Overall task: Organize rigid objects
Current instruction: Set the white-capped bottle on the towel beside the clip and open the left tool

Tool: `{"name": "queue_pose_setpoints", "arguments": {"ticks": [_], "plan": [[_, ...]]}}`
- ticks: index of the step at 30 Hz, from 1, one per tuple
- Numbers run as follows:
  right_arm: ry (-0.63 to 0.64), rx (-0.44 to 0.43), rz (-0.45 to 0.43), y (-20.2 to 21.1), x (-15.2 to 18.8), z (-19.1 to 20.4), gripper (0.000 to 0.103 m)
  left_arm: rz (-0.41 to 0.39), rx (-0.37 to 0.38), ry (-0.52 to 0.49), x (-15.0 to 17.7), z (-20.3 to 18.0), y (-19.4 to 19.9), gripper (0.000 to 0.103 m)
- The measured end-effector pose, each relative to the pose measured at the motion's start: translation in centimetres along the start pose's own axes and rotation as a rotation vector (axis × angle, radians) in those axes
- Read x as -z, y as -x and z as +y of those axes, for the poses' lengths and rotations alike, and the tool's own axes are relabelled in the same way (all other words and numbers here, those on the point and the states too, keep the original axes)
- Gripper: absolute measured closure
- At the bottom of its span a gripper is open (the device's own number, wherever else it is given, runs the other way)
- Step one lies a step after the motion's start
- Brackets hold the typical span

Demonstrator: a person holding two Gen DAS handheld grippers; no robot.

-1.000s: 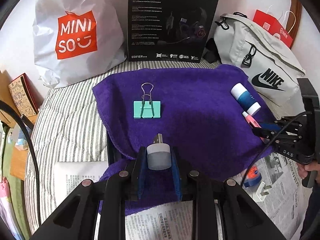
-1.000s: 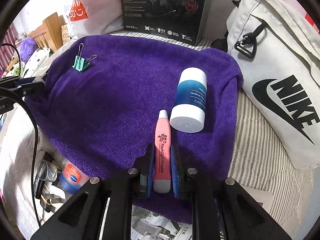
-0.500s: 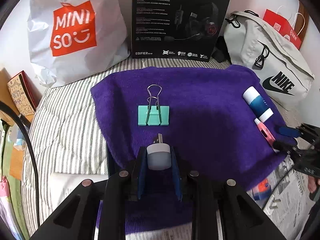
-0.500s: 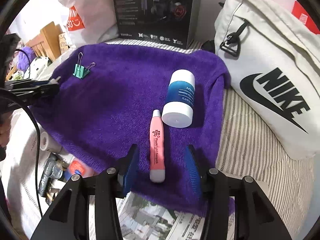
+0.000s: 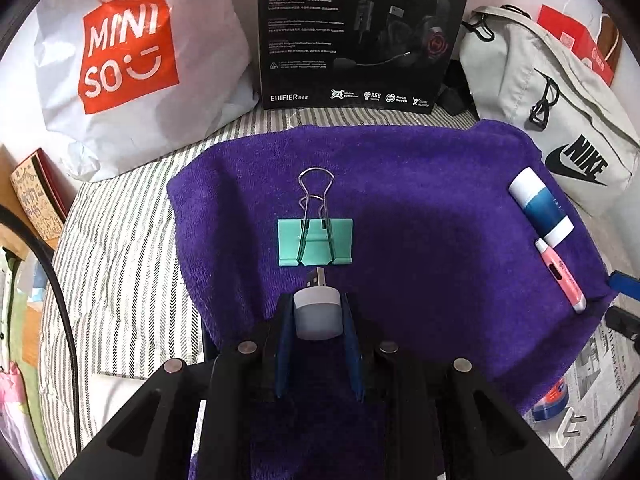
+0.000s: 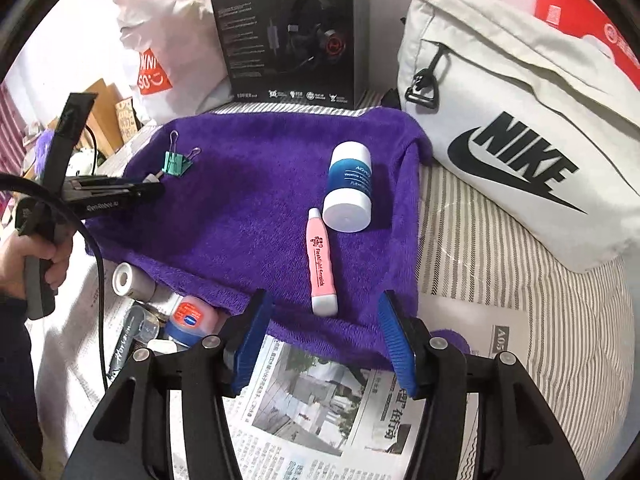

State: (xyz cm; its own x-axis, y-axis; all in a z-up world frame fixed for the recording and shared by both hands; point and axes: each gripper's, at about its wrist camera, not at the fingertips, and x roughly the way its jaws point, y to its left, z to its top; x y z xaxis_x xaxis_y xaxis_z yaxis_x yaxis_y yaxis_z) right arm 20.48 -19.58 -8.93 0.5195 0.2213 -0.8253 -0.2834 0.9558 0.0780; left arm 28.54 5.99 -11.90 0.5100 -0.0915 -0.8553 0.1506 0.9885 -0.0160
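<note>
A purple towel (image 5: 420, 208) lay over a striped bedcover (image 5: 120, 264), with a Miniso bag (image 5: 132, 60), a black headset box (image 5: 360, 32) and a Nike bag (image 6: 520, 120) lined up behind it. Newspaper (image 6: 328, 412) covered the near edge.

The left gripper (image 5: 318, 312) pinched a small grey USB plug (image 5: 317, 314) between its blue pads, the metal tip pointing forward and ending just short of a green clip (image 5: 315, 242) that lay flat on the towel with its wire handles aimed away.

The right gripper (image 6: 324, 340) stood spread wide above the towel's near edge, holding nothing. A pink tube (image 6: 320, 264) lay on the towel just ahead of its gap, apart from both pads. A blue-and-white bottle (image 6: 349, 186) lay on its side just beside the tube's far end.

Left of the towel, on the paper, sat a red-lidded jar (image 6: 190, 314) and a white roll (image 6: 128, 280).
</note>
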Motion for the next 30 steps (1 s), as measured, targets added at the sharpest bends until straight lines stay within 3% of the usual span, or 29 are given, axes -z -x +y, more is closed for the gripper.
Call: {"name": "queue_pose_setpoints", "arguments": {"ticks": [13,16,17,21,30], "plan": [[-0.086,-0.037,-0.018,1.3,1.2,-0.7,0.045,-0.013,-0.032,-0.026,0.3,-0.3,0.0,0.078],[-0.099,-0.041,-0.019,1.5,1.4,-0.7,0.045,-0.004,-0.051,-0.026,0.5,-0.3,0.1,0.07],[-0.1,-0.041,-0.018,1.7,1.6,-0.7,0.045,-0.002,-0.062,-0.026,0.7,-0.3,0.2,0.063],[-0.102,-0.042,-0.02,2.4,2.1,-0.5,0.045,0.012,-0.078,-0.044,1.3,-0.9,0.7,0.055],[-0.108,-0.041,-0.031,4.9,3.7,0.3,0.044,-0.038,-0.082,-0.064,3.6,-2.9,5.4,0.055]]}}
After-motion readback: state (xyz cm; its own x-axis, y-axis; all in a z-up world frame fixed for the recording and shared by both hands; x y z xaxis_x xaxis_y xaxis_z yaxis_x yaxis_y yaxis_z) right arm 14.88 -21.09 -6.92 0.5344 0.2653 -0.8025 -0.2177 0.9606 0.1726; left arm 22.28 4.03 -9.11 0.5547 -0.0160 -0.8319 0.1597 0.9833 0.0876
